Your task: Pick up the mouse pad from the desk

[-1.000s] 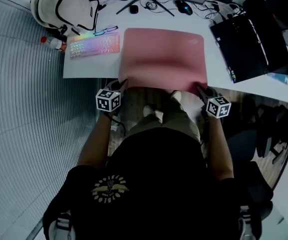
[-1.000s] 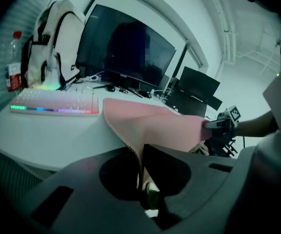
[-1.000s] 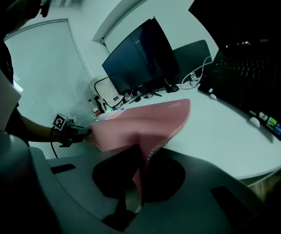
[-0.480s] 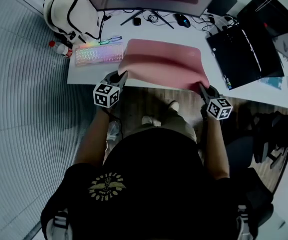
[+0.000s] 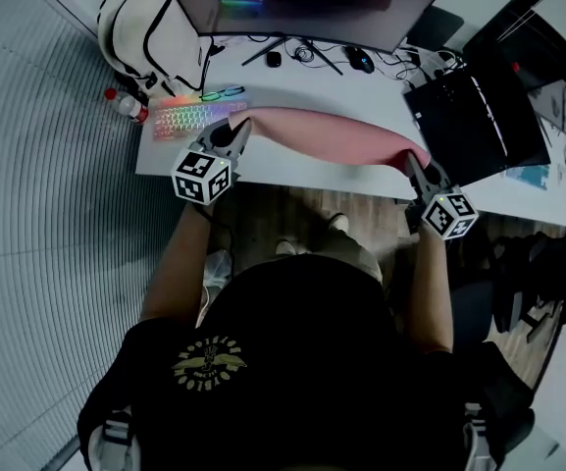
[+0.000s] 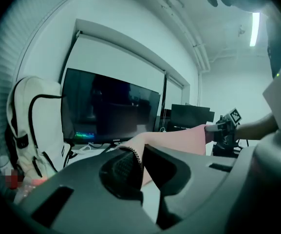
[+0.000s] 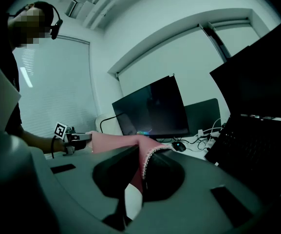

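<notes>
Between the two claws: the pink mouse pad (image 5: 336, 135) hangs as a long band from one claw to the other, over the near part of the white table (image 5: 292, 177).
Left claw (image 6: 140, 152): its jaws are pressed together on the left near corner of the mouse pad, and the stitched edge of the pad shows between them.
Right claw (image 7: 142, 156): its jaws are pressed together on the right near corner, with the pink cloth and its stitched edge between them.
Left of the left claw: a keyboard (image 5: 189, 118) with rainbow light lies just beside it. A bottle (image 5: 126, 103) with a red cap and a white backpack (image 5: 150, 27) are farther out.
Beyond both claws: a dark monitor (image 5: 302, 3), a black mouse (image 5: 359, 62) and some cables.
Right of the right claw: an open black laptop (image 5: 479, 116), near.
Far edge of the pad: I cannot tell whether it touches the table.
</notes>
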The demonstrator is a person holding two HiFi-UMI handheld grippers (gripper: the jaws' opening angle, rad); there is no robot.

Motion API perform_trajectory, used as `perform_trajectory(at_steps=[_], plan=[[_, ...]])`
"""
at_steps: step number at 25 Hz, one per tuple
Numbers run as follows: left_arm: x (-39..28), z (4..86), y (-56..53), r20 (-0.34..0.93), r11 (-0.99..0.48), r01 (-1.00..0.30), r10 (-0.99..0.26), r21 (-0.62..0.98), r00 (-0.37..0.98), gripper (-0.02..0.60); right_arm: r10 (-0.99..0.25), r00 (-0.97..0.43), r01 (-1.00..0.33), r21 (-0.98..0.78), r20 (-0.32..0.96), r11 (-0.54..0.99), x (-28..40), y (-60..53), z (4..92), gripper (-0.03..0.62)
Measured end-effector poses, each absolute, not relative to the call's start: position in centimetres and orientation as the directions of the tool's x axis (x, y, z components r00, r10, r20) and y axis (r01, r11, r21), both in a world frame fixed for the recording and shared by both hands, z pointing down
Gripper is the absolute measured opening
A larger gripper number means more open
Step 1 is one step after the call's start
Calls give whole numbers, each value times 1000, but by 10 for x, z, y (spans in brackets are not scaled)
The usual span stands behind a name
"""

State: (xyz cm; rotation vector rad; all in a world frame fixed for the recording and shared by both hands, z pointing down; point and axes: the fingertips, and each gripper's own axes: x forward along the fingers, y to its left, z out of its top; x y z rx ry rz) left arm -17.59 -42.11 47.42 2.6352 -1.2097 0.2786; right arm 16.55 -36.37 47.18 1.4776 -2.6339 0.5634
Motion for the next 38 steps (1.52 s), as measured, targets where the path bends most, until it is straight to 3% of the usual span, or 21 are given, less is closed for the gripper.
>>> perform_trajectory(at_steps=[38], plan=[[-190,187,-421,-139,-564,-825,-816,-27,562,23,-746,-651,-757,48,-137,652,151,-382,174,18]])
